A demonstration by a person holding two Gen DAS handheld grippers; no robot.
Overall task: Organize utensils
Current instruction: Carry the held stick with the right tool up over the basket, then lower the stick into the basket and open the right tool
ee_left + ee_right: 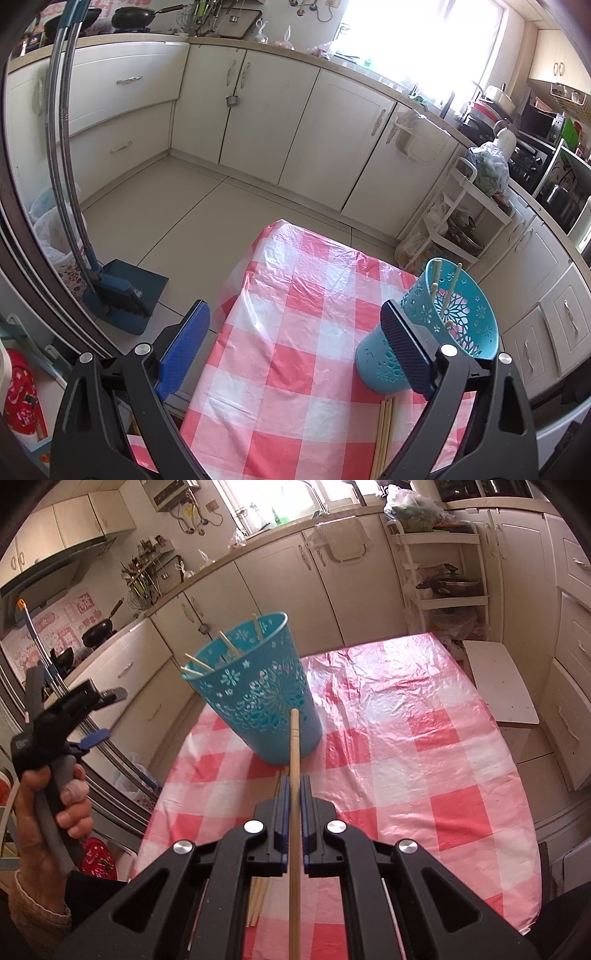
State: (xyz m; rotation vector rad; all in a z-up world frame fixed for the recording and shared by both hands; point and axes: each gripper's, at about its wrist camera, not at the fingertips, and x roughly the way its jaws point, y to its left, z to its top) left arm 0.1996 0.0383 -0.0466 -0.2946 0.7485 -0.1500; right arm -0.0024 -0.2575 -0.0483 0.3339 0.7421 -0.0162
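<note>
Right wrist view: right gripper is clamped on a chopstick, long axis w/ the fingers, tip aimed at the blue holder just ahead & higher. Needs tipping upright.
Left wrist view: left gripper is agape, empty; holder sits by its right finger, spare chopsticks on the table.
</note>
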